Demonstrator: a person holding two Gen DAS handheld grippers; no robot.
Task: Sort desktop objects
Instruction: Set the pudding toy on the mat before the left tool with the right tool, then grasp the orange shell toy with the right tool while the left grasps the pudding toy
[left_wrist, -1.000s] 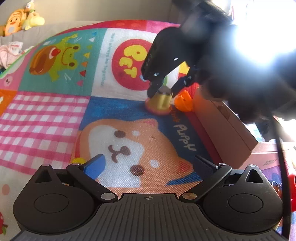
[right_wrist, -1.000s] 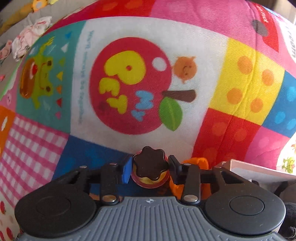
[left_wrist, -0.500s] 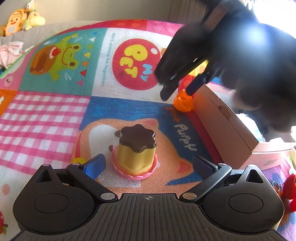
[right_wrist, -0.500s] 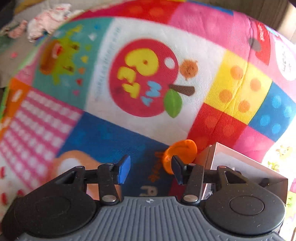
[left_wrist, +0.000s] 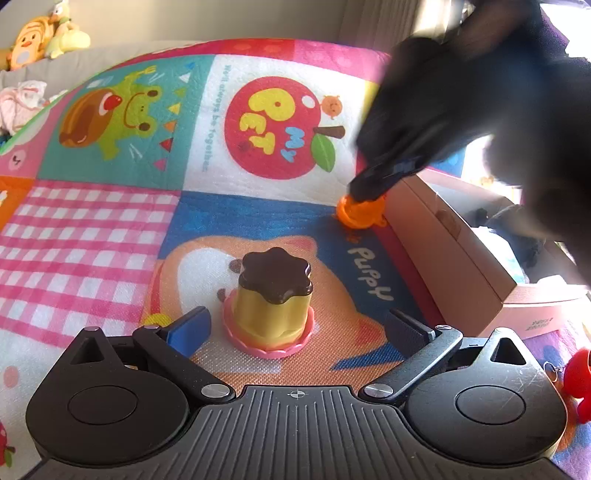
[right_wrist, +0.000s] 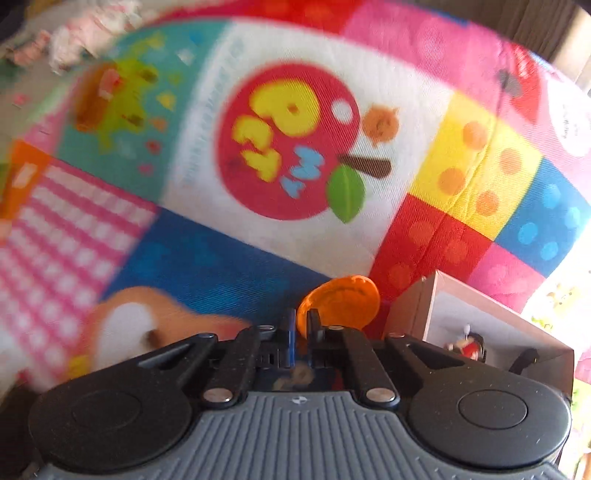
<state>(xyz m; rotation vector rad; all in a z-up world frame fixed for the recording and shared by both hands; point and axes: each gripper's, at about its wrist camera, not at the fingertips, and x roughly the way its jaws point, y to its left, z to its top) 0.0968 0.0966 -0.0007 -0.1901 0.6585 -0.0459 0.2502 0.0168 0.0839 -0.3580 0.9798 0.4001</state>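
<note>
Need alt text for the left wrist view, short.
The open left gripper frames a yellow toy pudding with a brown scalloped top on a pink frilled base, standing upright on a colourful cartoon-print play mat. Beyond it, the blurred black right gripper pinches a small orange plastic toy beside a pale pink cardboard box.

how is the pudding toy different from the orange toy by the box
The pudding toy stands free and upright between the left gripper's open jaws; the orange toy is pinched by the right gripper. The pudding toy looks taller, yellow with a brown top; the orange toy is flat and one colour. Both are on the mat.
</note>
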